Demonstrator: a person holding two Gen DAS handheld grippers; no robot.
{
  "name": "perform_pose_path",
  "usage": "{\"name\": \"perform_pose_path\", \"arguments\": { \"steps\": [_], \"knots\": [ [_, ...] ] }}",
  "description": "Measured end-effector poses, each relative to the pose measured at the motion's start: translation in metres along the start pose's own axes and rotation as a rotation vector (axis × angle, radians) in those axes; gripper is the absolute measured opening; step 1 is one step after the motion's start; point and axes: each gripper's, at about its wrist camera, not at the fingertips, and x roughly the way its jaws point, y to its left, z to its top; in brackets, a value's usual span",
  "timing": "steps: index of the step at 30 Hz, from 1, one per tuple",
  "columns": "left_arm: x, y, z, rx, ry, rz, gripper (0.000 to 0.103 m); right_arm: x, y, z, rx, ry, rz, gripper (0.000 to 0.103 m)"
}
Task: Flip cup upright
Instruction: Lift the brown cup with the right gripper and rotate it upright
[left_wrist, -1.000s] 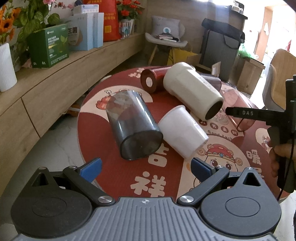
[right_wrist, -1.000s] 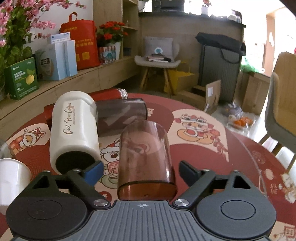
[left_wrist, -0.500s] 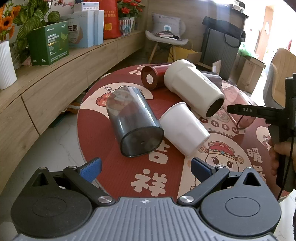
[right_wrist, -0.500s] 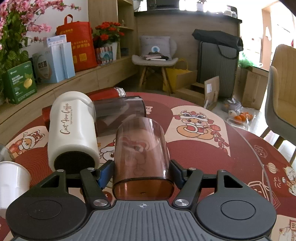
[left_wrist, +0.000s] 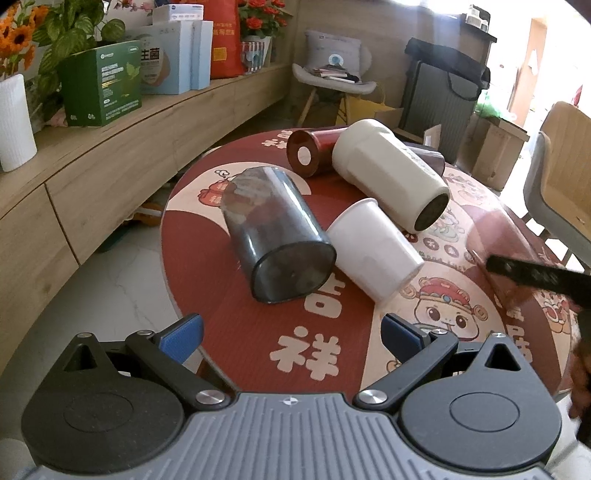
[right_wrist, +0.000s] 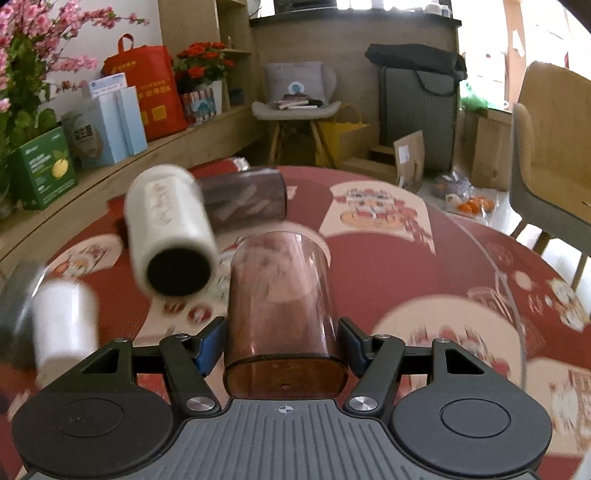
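The right gripper (right_wrist: 282, 345) holds a see-through brown cup (right_wrist: 282, 306) by its sides, close to the flat bottom end. Its two blue pads (right_wrist: 210, 345) press on the left and right of the cup. The cup's bottom faces the camera and its open end points away, over the red round table (right_wrist: 388, 258). The picture is blurry here, so I cannot tell if the cup touches the table or is lifted a little. In the left wrist view the same brown cup (left_wrist: 495, 240) shows at the right edge, with a black finger of the right gripper across it. The left gripper (left_wrist: 291, 332) has its jaws wide apart and holds nothing. It hangs above the near edge of the table. In front of it a dark gray cup (left_wrist: 277, 240) lies on its side, touching a white cup (left_wrist: 373, 251) that lies on its side too. Behind them a big cream tumbler (left_wrist: 391, 181) lies on the table, and a red bottle (left_wrist: 310, 151) lies just beside it. A smoky dark cup (right_wrist: 243, 199) lies behind the cream tumbler. A green box (left_wrist: 101, 83) sits on the wooden shelf (left_wrist: 110, 155) at the left.
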Motion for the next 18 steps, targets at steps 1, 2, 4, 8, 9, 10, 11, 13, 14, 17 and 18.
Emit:
{"name": "perform_pose_path", "arguments": {
  "steps": [1,2,4,8,9,10,11,13,14,17,18],
  "knots": [
    [-0.001,0.000,-0.001,0.002,-0.004,0.004,0.103,-0.006,0.002,-0.004,0.005,0.005,-0.002,0.061],
    [-0.001,0.000,-0.002,0.004,-0.007,0.008,0.103,-0.014,0.004,-0.009,0.016,0.010,-0.007,0.061],
    [-0.002,0.001,-0.003,0.003,-0.006,0.017,0.103,-0.025,0.010,-0.017,0.026,0.016,-0.011,0.061],
    [-0.010,0.007,-0.007,-0.010,0.000,0.030,0.103,-0.045,0.033,-0.034,-0.017,0.027,-0.016,0.061],
    [-0.012,0.007,-0.008,-0.011,0.002,0.031,0.103,-0.049,0.038,-0.037,-0.026,0.029,-0.013,0.061],
    [-0.015,0.008,-0.010,-0.010,0.003,0.032,0.103,-0.052,0.043,-0.040,-0.034,0.032,-0.012,0.061],
    [-0.018,0.008,-0.012,-0.007,0.003,0.036,0.103,-0.056,0.049,-0.043,-0.039,0.035,-0.013,0.061],
    [-0.024,0.009,-0.016,-0.002,0.007,0.039,0.103,-0.061,0.058,-0.047,-0.035,0.042,-0.007,0.061],
    [-0.026,0.009,-0.017,0.001,0.009,0.041,0.103,-0.064,0.061,-0.049,-0.031,0.046,-0.004,0.061],
    [-0.032,0.011,-0.021,0.003,0.014,0.044,0.103,-0.069,0.071,-0.055,-0.017,0.060,0.007,0.061],
    [-0.034,0.012,-0.022,0.001,0.015,0.044,0.103,-0.070,0.073,-0.056,-0.014,0.060,0.012,0.061]
  ]
}}
